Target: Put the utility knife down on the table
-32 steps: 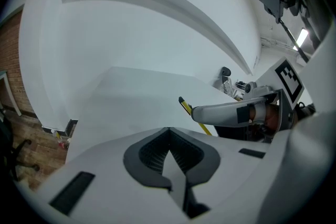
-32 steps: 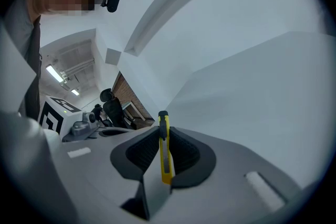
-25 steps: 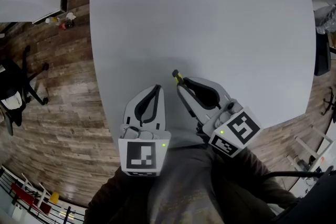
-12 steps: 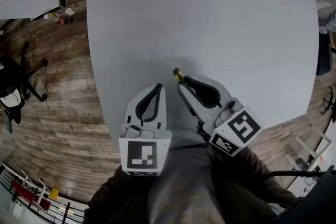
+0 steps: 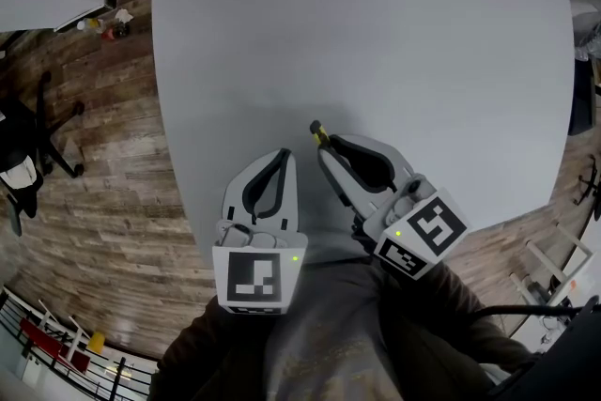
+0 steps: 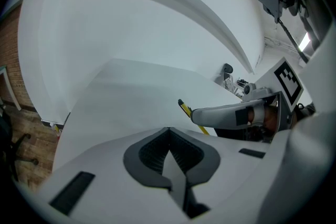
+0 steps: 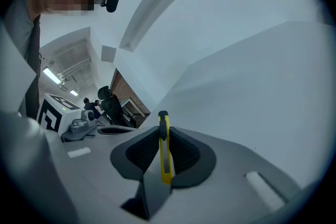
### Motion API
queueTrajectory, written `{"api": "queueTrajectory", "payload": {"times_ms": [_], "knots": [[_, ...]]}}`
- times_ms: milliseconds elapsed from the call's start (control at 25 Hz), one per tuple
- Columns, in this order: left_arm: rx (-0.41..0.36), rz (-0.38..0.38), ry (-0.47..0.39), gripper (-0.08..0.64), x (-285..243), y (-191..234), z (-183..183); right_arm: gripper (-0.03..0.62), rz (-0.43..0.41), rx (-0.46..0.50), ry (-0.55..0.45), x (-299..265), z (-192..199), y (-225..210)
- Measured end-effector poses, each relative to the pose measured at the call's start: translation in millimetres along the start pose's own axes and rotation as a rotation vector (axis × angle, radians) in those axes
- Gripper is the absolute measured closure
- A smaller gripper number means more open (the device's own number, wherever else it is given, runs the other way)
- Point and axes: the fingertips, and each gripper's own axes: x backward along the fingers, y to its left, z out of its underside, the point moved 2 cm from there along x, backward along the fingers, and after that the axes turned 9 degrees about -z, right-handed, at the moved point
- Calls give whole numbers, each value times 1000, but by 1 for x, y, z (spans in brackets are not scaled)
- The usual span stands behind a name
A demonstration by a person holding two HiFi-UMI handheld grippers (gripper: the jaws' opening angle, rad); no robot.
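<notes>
A slim yellow utility knife (image 5: 320,138) (image 7: 165,149) with a black tip sticks out forward from between the jaws of my right gripper (image 5: 331,150) (image 7: 164,136), which is shut on it, held over the near part of the grey table (image 5: 376,33). In the left gripper view the knife (image 6: 185,110) pokes out from the right gripper's (image 6: 226,114) jaws. My left gripper (image 5: 280,166) (image 6: 168,136) hangs beside it over the table's near left, jaws shut with nothing between them.
The big grey oval table fills most of the head view. Wood floor lies to the left, with a black office chair (image 5: 23,150) and small items (image 5: 108,25) near the wall. More furniture (image 5: 577,99) stands off the table's right edge.
</notes>
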Motion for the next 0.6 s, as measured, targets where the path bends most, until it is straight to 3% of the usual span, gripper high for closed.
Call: {"api": "queueTrajectory", "payload": {"times_ms": [600], "knots": [[13, 3, 15, 557, -2, 0, 6, 532, 16, -18, 15, -1, 7, -6]]}}
